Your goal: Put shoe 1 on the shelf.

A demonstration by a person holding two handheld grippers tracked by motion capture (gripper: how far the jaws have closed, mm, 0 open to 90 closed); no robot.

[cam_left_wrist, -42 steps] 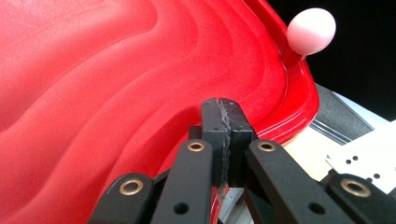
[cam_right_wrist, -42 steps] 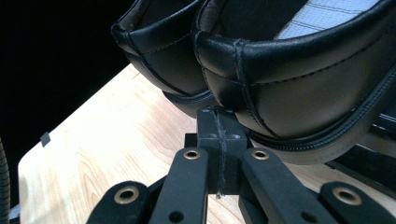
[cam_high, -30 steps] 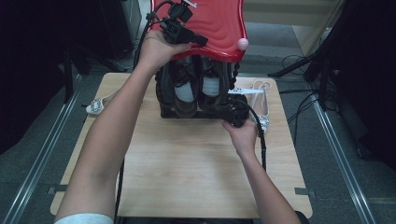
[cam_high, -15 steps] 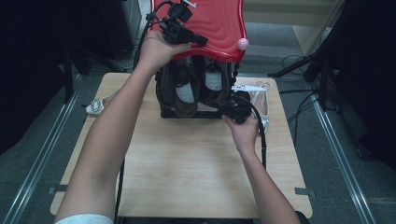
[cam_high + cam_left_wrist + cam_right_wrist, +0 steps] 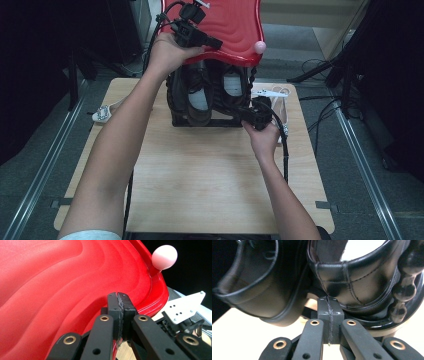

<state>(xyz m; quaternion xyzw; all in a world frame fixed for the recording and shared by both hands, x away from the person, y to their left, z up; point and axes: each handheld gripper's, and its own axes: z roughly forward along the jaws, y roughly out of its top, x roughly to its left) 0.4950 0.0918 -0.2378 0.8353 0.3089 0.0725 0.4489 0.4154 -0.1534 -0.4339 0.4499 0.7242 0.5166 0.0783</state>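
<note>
A black shoe rack [image 5: 177, 100] stands at the far middle of the wooden table [image 5: 200, 170], under a red wavy top [image 5: 235, 25] with a pink ball [image 5: 259, 47] at its corner. Black leather shoes [image 5: 197, 97] sit inside it. My left gripper [image 5: 216, 45] lies over the red top [image 5: 62, 290], its jaws shut with nothing between them [image 5: 118, 296]. My right gripper [image 5: 241, 114] is low at the rack's front right, also shut and empty [image 5: 328, 300]. It points at the heel of a black shoe [image 5: 352, 282], beside another shoe [image 5: 262, 290] and the rack's beaded post [image 5: 404, 290].
A white strappy sandal [image 5: 275, 95] lies on the table right of the rack. A jewelled sandal [image 5: 103, 114] lies at the left edge. Bare wood spreads in front of the rack. Cables run over the floor at the right [image 5: 320, 100].
My right gripper has edged slightly to the right along the rack's foot. The left gripper has stayed on the red top.
</note>
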